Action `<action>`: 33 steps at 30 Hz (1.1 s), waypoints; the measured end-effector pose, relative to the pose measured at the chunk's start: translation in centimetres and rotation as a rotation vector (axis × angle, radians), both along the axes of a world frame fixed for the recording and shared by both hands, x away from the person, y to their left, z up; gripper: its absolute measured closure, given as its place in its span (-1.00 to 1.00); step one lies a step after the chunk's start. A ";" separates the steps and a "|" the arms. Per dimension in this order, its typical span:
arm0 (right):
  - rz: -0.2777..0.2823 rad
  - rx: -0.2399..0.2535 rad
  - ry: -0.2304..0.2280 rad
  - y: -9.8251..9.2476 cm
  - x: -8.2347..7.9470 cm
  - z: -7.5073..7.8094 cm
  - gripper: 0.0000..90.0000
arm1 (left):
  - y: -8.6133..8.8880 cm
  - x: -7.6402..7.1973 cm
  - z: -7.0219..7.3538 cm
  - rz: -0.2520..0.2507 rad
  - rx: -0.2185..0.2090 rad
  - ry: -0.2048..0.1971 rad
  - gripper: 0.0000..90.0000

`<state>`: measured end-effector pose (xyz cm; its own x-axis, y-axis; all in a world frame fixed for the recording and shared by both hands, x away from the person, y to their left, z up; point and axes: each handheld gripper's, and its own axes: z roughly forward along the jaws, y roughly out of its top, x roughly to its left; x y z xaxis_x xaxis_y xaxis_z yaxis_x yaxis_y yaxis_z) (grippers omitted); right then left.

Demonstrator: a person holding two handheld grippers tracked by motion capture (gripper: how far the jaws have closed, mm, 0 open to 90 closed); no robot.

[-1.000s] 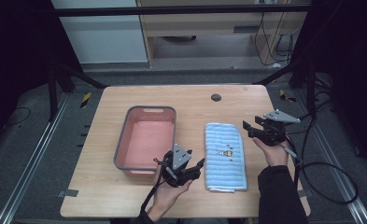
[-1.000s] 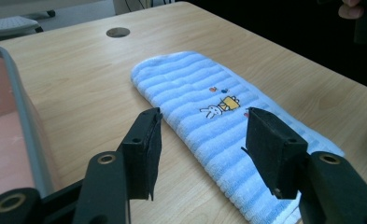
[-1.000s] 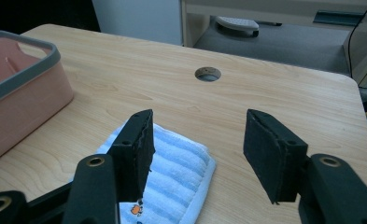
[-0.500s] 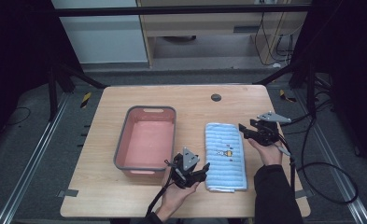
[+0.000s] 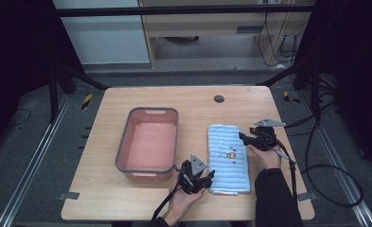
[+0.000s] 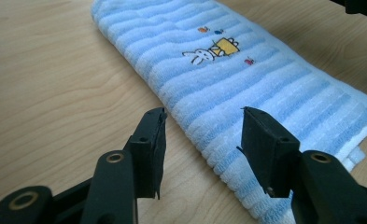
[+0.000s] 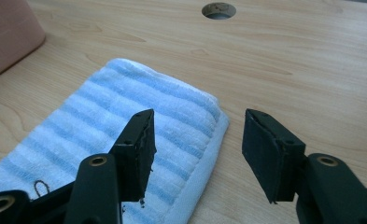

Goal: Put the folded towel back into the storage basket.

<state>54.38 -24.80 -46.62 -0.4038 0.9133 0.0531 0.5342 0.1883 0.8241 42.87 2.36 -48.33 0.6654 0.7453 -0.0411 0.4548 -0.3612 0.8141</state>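
A folded blue-and-white striped towel [image 5: 228, 158] with a small rabbit picture lies flat on the wooden table [image 5: 98, 189], right of a pink tub [image 5: 148, 142]. My left gripper [image 5: 203, 178] stands open at the towel's near left edge [image 6: 204, 140], its jaws either side of the folded rim. My right gripper [image 5: 244, 137] stands open at the towel's far right edge [image 7: 200, 140], one jaw over the cloth and one over bare wood. Neither holds anything.
The empty pink tub [image 7: 6, 32] sits left of the towel. A round cable hole [image 5: 218, 99] is in the table's far side [image 7: 218, 9]. Cables trail off the right edge.
My left gripper has moved right and forward to the towel's near left edge. My right gripper has dropped lower and come in toward the towel's right edge.
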 end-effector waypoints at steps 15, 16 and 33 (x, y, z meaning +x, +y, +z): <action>-0.003 -0.018 0.073 0.3 0.7 -2.5 0.02 | -0.9 -0.1 -2.0 -0.004 0.009 0.051 0.19; -0.003 -0.018 0.073 0.3 0.7 -2.5 0.02 | -0.9 -0.1 -2.1 -0.004 0.009 0.053 0.19; 0.018 -0.009 0.141 1.0 0.9 -3.6 0.42 | -1.6 -0.3 -2.3 0.001 0.005 0.091 0.57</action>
